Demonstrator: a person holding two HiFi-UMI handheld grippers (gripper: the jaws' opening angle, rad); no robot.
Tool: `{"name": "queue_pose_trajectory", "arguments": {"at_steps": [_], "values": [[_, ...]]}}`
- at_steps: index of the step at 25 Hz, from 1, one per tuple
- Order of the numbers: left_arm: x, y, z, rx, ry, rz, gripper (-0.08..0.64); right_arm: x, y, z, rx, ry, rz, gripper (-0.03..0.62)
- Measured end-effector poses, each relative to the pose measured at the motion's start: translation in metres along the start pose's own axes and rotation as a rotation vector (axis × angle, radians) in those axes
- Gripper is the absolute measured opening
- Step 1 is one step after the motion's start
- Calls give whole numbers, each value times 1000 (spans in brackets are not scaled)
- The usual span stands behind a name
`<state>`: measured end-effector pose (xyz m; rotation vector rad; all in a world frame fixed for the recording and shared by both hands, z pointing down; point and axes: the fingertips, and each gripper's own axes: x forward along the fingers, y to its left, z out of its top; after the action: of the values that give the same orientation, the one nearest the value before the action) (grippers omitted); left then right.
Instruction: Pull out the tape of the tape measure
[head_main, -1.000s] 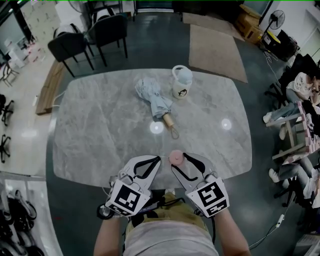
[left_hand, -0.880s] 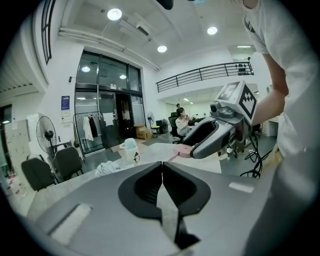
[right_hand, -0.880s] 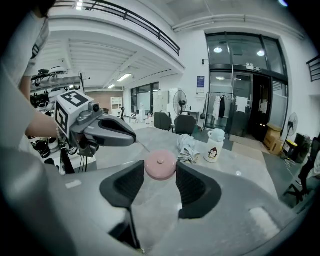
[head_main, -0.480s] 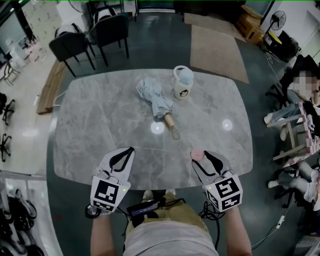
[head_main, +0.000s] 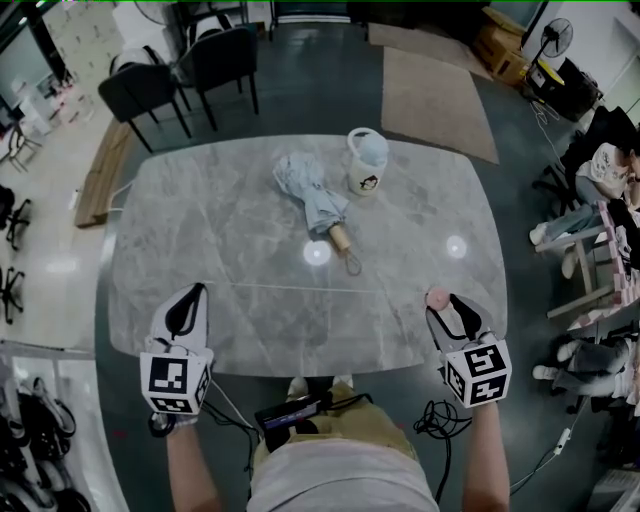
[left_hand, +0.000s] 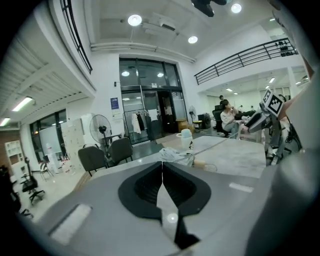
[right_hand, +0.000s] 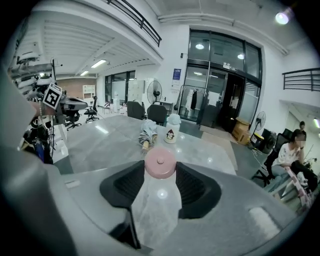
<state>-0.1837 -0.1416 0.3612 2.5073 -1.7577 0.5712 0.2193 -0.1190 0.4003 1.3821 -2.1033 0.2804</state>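
In the head view the two grippers stand far apart along the lower edge of the grey marble table (head_main: 200, 220), one in the lower left of the frame and one in the lower right. The right gripper (head_main: 447, 305) holds the tape measure (head_main: 436, 297), a small round pink case. In the right gripper view the case sits squeezed between the two jaw tips, touching both pads, its flat face with a little centre button turned toward the camera. From the case the tape (head_main: 320, 288) runs as a thin pale line across the lower part of the table to the left gripper (head_main: 195, 290). That gripper's jaws are pressed together with only a hairline slit between them, pinching the tape's end. The tape hangs straight between the grippers, just above the tabletop. At the upper middle of the table stands the one container in sight, a white lidded cup (head_main: 366, 160) with a loop handle and a small cartoon figure on its side. Its pale lid is on, so what it holds cannot be seen. Just left of it lies a folded light-blue umbrella (head_main: 310, 195), wooden handle pointing toward the lower right, near the cup but apart from it. Dark chairs (head_main: 215, 60) stand beyond the table in the upper left.
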Motion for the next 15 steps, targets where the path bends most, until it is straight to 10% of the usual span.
{"name": "queue_pose_trajectory", "arguments": {"at_steps": [15], "values": [[-38, 81, -20, -48, 26, 281, 23, -12, -39, -9, -7, 10, -118, 199]]}}
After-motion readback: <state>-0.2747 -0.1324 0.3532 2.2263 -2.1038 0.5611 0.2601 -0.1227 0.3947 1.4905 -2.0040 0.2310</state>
